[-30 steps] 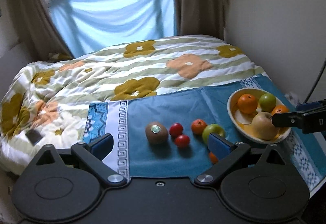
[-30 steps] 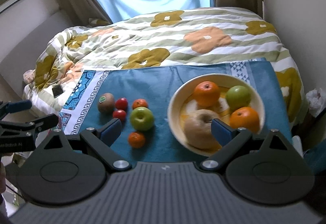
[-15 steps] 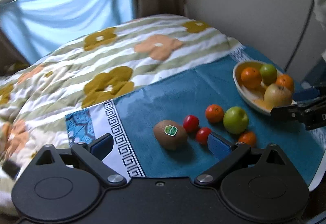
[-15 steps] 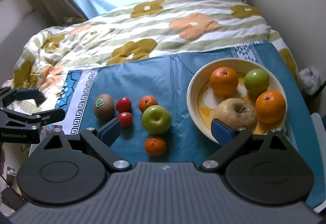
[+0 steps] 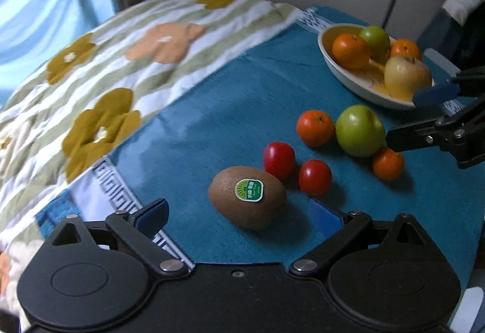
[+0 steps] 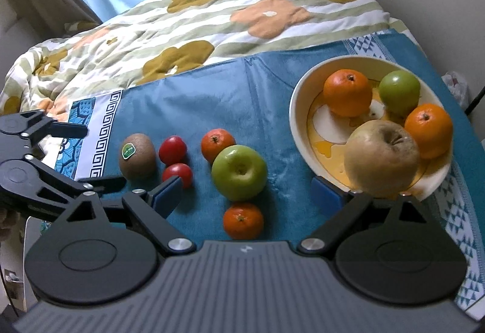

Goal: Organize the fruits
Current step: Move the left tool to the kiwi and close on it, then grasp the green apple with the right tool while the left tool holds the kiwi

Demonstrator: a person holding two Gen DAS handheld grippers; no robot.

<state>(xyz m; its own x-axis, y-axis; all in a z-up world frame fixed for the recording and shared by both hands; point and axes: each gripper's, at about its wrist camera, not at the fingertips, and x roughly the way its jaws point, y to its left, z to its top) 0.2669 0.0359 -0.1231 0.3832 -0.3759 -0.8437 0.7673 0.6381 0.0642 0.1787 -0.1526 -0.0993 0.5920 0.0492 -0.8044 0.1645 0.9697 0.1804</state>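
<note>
**Both grippers poised over the loose fruit**

While the bowl already holds four fruits, six lie loose on the blue cloth. Judging by position, this is the approach step: the left gripper, fingers spread and empty, frames the kiwi; the right gripper, likewise spread, frames the green apple. Next, each needs lowering, then closing around its fruit.

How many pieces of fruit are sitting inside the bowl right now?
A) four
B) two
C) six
A: the bowl holds two oranges, a small green apple and a tan pear; the other fruit lies on the blue cloth.
</note>
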